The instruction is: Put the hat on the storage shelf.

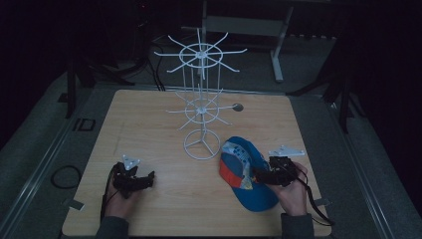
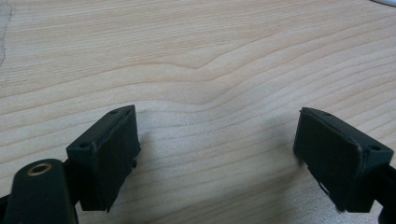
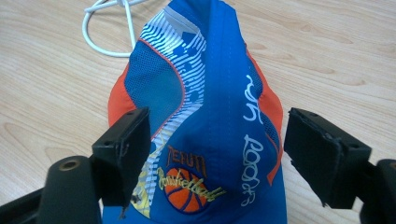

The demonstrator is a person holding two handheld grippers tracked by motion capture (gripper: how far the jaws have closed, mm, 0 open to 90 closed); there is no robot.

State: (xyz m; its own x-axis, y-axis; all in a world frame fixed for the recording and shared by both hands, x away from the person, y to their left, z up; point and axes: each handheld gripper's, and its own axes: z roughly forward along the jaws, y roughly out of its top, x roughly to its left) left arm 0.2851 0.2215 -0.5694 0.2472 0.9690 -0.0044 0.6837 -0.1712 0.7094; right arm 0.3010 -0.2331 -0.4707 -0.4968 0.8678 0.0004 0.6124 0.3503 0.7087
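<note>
A blue and orange basketball cap (image 1: 244, 172) lies on the wooden table (image 1: 164, 199) at the front right, its brim toward me. My right gripper (image 1: 260, 176) is open over the cap, one jaw on each side of the crown (image 3: 210, 121), with its basketball emblem in between. At the front left, my left gripper (image 1: 147, 180) stands open just above bare wood (image 2: 215, 84), nothing between its jaws. A white wire display stand (image 1: 201, 99) with two tiers of hooks rises at the table's middle; its round base (image 3: 105, 28) lies just beyond the cap.
A small round hole (image 1: 237, 107) sits in the table top behind the stand. Dark floor, cables and a grey frame (image 1: 249, 25) surround the table. Bare wood stretches between the two grippers.
</note>
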